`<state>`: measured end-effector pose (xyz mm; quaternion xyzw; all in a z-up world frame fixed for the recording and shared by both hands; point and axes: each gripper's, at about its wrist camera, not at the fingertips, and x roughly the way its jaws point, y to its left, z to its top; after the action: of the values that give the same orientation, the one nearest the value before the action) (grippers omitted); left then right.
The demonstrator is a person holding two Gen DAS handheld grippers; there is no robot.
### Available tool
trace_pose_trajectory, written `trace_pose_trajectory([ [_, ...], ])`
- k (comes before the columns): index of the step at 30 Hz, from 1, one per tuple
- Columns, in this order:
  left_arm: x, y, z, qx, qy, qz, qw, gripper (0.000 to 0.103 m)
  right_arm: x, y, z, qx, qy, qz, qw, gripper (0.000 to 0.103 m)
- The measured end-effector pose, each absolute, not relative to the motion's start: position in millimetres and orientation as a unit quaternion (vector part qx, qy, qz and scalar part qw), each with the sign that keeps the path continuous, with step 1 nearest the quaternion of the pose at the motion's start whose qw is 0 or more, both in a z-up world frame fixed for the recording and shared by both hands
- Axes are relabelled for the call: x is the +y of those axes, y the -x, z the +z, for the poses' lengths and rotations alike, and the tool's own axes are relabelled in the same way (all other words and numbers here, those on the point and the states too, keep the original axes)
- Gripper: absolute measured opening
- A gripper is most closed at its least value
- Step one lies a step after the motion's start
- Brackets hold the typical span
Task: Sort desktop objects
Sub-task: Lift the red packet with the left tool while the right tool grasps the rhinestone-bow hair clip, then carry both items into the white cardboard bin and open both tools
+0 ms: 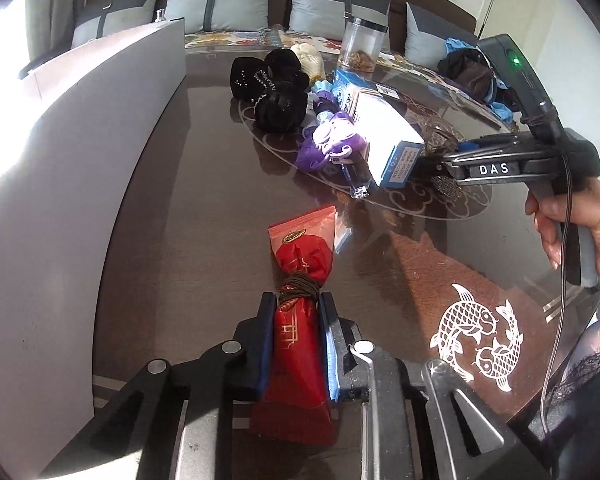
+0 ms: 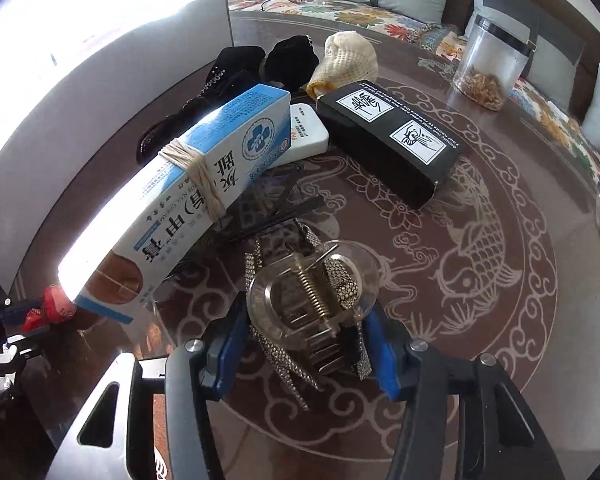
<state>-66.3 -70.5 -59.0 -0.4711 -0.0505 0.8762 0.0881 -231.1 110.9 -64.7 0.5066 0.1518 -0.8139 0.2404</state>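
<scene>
Living rm w/ a sofa row of grey cushions behind; dark glossy table (image 1: 204,216) w/ pale scroll and fish patterns, white board standing along its left side. Clutter sits mid-table, glare from the window on the left.

Left gripper (image 1: 297,312): jaws clenched on the red packet (image 1: 300,332), pads on both sides just below its brown cord wrap. Packet looks like crinkly foil/plastic: light, soft, prob slippery. The cord-wrapped waist is the narrowest and firmest spot, so the hold there seems sound; squeezing the loose ends would likely just crush film.

Right gripper (image 2: 306,340): blue pads flank the clear hair claw clip (image 2: 312,296) w/ its metal spring and rhinestone strips. Jaws partly closed around it; can't tell if the pads actually press on it, a sliver of gap seems visible each side. Clip looks rigid, light, brittle plastic; smooth curved shell may squirt out if pinched off-centre. Best bet: across the body near the spring hinge, not on the teeth or the dangling strips.

Rest of the pile, judged for later picks:
- blue-white box (image 2: 204,184) w/ string round it, tilted, 1 end propped on other items: stiff card, light, take across the short sides.
- black box (image 2: 392,140) flat on the table: stiff, wide, may need the narrow edge.
- black velvet pieces (image 1: 276,88) and cream knit pouch (image 2: 348,64): soft, pinch anywhere.
- clear jar (image 2: 488,68) far right: hard, smooth, prob too wide.
</scene>
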Motion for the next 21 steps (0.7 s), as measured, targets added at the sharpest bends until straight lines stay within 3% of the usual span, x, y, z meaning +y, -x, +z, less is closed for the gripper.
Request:
trace_pose_trajectory([
  [12, -89.6, 36.6, 20.2, -0.138, 0.41, 0.89, 0.14, 0.02, 135.1, 133.6, 1.0, 0.118, -0.486, -0.84, 0.21, 0.053],
  [17, -173.5, 22.3, 74.2, -0.151, 0.364, 0.917, 0.07, 0.02, 52.8, 125.9, 63.1, 0.089, -0.431, -0.851, 0.287, 0.053],
  [21, -260.2, 28.7, 75.0, -0.154, 0.37, 0.916, -0.024, 0.02, -47.1, 121.7, 90.9, 0.079, -0.4, -0.84, 0.357, 0.053],
])
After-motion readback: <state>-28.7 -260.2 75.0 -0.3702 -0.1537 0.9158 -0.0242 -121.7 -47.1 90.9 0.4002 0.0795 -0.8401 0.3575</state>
